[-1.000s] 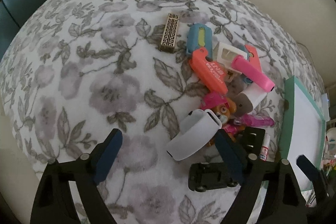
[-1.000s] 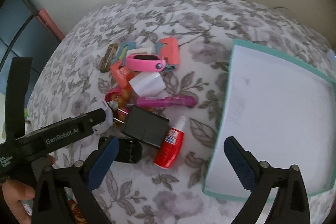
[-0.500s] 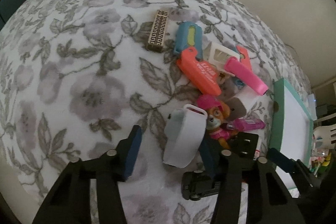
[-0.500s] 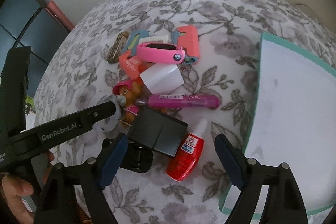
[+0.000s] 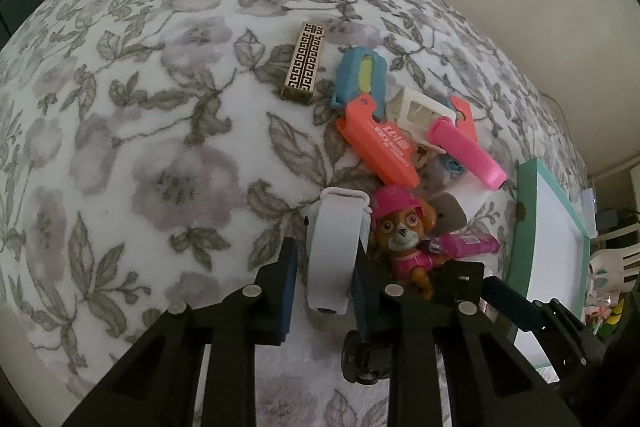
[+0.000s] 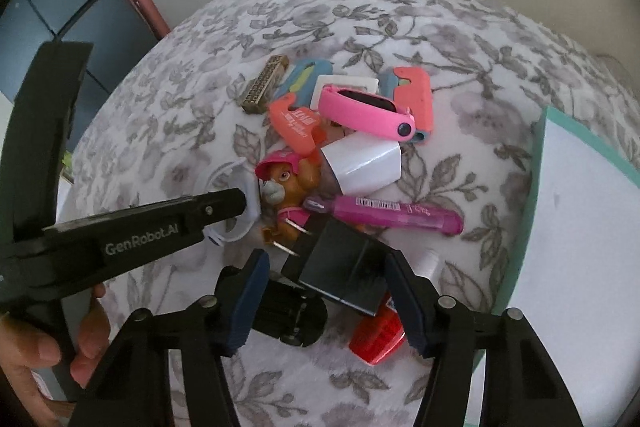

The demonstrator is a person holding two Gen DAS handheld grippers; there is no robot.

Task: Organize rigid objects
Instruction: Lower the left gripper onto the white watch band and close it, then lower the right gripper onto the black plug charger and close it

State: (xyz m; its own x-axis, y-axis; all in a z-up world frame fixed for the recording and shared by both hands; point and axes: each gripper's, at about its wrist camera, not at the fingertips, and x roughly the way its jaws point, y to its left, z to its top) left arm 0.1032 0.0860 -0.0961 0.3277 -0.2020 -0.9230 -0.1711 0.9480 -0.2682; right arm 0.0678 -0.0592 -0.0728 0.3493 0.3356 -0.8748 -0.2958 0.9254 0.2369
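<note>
Left wrist view: the left tool (image 5: 323,273) has narrowed from a wide spread a second ago to a tight straddle of the white watch band (image 5: 334,247), its blue pads just beside the band's two sides; whether they already press it I cannot tell. That closing suggests the pick of this band is the step in hand, with lifting it clear of the pile next. The band lies at lower centre of the frame, its long axis running up the picture, buckle end toward the top, far end toward the camera. Just right of it stands the pup figure (image 5: 404,233) in a pink helmet, close enough to be nudged on the lift.

Right wrist view: the right tool (image 6: 326,301) has likewise drawn in from a wider gap and now brackets the black charger (image 6: 344,269) at lower centre, jaws half open and not clearly touching it. The charger's prongs point to the upper left, its body slanting toward lower right. Under it lie a black toy car (image 6: 290,315) and a red glue bottle (image 6: 378,337); the teal tray (image 6: 534,195) waits at the right edge, on the floral worktop (image 6: 440,27)
</note>
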